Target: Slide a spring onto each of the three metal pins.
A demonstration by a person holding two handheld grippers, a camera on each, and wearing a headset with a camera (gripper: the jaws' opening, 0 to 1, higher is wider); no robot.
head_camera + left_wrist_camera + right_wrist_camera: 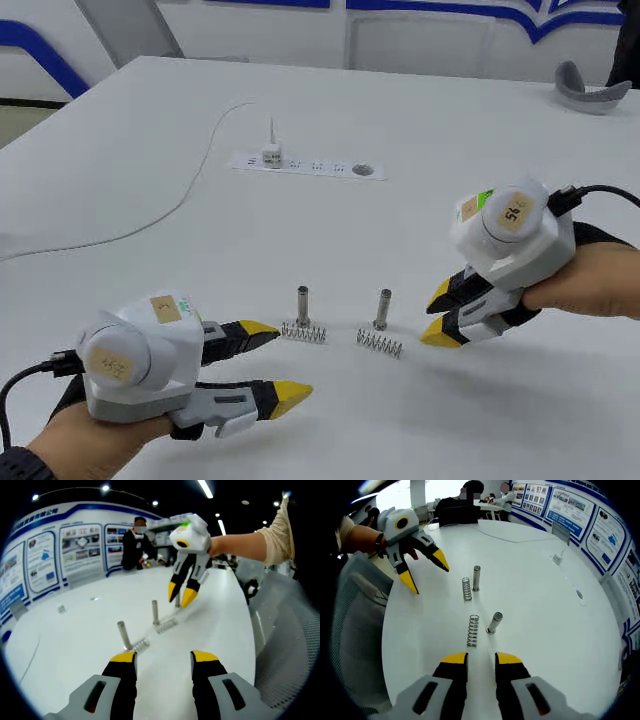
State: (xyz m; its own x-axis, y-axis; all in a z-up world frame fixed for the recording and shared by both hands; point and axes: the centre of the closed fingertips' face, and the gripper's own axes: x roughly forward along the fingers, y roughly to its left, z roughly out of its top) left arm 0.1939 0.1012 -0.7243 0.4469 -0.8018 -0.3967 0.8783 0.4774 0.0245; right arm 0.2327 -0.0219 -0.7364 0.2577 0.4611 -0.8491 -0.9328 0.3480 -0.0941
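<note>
At the near left of the white table (120, 230), the left gripper (280, 360) hovers with its jaws spread wide and empty. Its tips point toward the left spring (303, 332), which lies flat just beside the foot of the upright left pin (303, 303). Over to the right, the right gripper (437, 315) has its jaws parted narrowly, empty too, near the right spring (380, 344) lying by the right pin (383, 307). I count two pins and two springs. To my eye, the trick is pinching a spring lightly near one end, tipping it upright, and centring its open end over the pin top before lowering. Farther back sits a power strip (305, 165).
</note>
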